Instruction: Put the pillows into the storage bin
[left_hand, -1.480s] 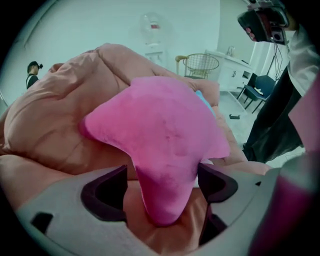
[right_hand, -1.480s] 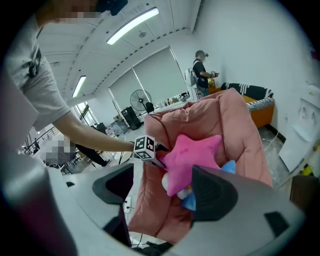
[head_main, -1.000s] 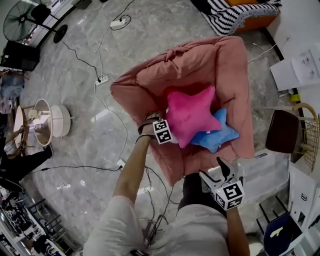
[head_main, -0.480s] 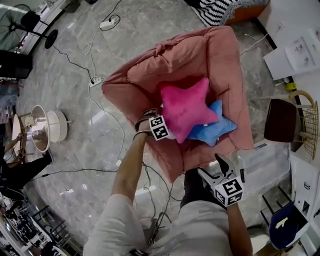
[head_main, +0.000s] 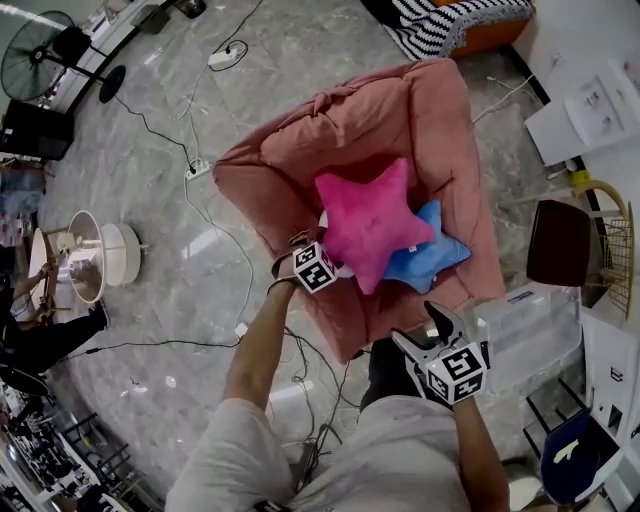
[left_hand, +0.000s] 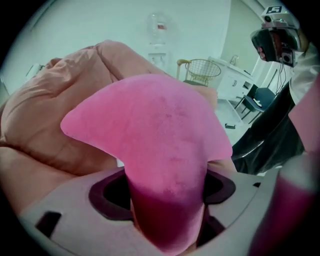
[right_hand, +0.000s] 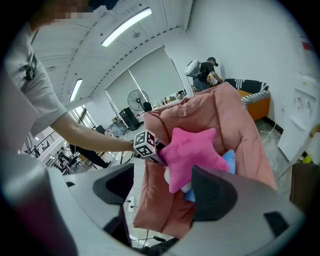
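Overlapping on one armchair (head_main: 300, 150): two pillows (head_main: 365, 220)

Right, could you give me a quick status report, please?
Left gripper closing on pink star pillow, one arm between jaws. Right gripper open, empty. Blue star pillow underneath, on pink armchair. Clear bin at right.

Left tool (head_main: 325, 262) outstretched, jaws closing on pink pillow (head_main: 370, 222); right tool (head_main: 420, 328) low, jaws apart.

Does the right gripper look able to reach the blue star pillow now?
Probably yes: the blue star pillow pokes out from under the pink star pillow toward the right gripper, which is open and empty.
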